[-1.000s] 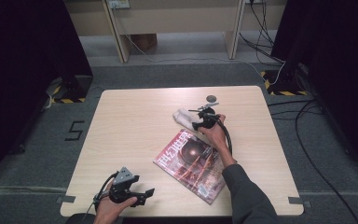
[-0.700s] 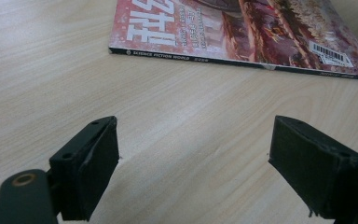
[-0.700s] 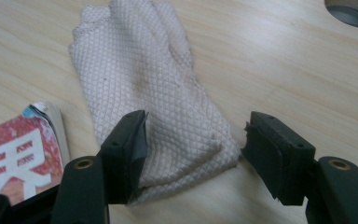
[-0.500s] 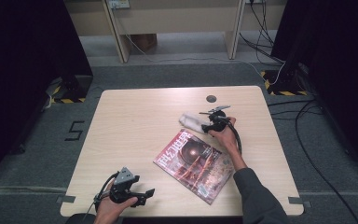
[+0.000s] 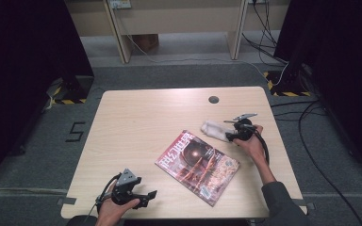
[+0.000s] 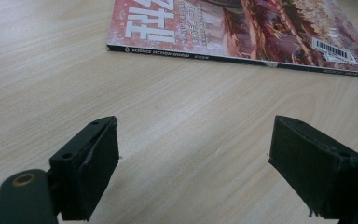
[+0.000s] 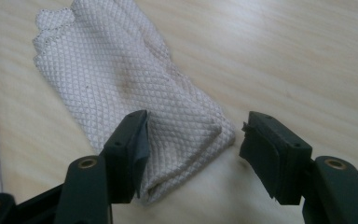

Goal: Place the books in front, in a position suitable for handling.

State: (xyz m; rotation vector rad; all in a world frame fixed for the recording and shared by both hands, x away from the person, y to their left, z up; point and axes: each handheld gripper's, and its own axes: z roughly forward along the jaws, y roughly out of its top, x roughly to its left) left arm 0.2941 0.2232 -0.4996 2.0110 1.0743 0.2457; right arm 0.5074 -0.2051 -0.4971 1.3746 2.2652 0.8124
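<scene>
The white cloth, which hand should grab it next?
Right, probably. The right gripper has its open jaws around the end of the white cloth. The left gripper rests at the table's near edge, beyond the magazine.

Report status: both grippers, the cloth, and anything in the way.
Left gripper open, idle at near table edge. Right gripper open, jaws astride end of white cloth, not clamped. Cloth flat on table. Magazine lies just beside cloth; nothing blocking.

Pale wooden worktop (image 5: 146,117) on grey carpeted floor (image 5: 179,73), black curtains (image 5: 23,42) on both flanks, light wooden furniture legs (image 5: 120,30) beyond, hazard-striped tape (image 5: 68,100), cables (image 5: 320,155) trailing across the floor.
</scene>
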